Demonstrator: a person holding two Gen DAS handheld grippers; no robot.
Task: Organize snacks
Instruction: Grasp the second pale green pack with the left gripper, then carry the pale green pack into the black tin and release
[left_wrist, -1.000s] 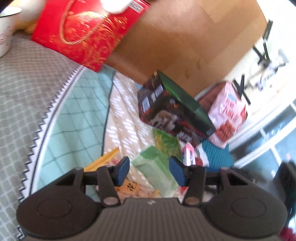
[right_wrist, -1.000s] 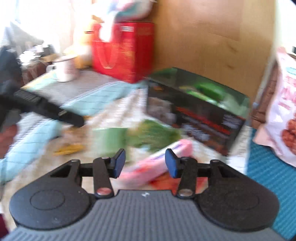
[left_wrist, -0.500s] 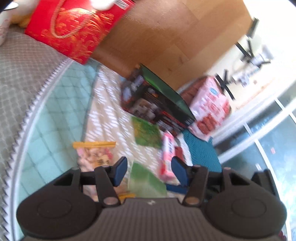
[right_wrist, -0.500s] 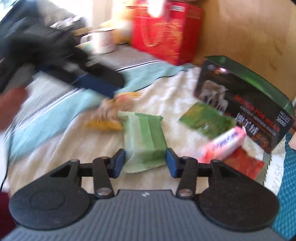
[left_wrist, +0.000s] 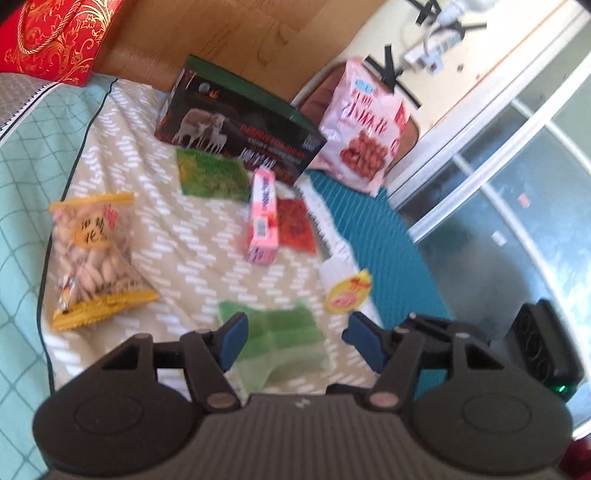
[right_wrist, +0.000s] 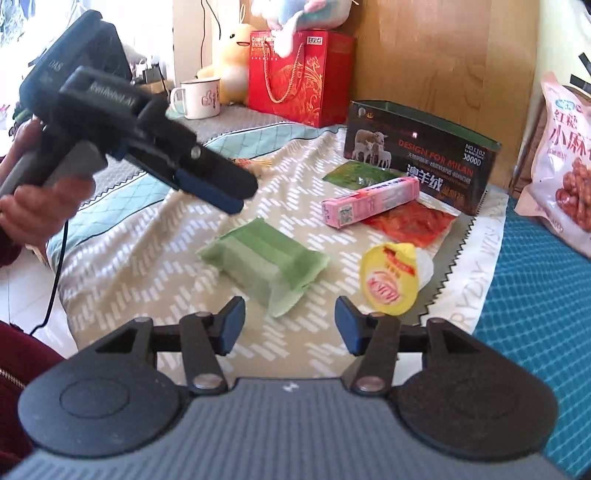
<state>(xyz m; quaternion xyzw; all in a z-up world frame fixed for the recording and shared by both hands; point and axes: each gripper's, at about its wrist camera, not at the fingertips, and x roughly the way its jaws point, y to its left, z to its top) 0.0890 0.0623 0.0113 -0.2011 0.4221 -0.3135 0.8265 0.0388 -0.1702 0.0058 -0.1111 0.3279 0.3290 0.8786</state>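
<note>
Opening both jaws, left gripper (left_wrist: 293, 341) and right gripper (right_wrist: 290, 325) empty over green packet (right_wrist: 264, 264); nothing held. Both closing together could tear it or knock jelly cup (right_wrist: 391, 282).

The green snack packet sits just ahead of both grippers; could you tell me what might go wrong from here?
1. Both the left gripper and right gripper, jaws opening and empty, face the green snack packet, so they could collide.
2. The yellow-lidded jelly cup lies close beside it and could get knocked.
</note>
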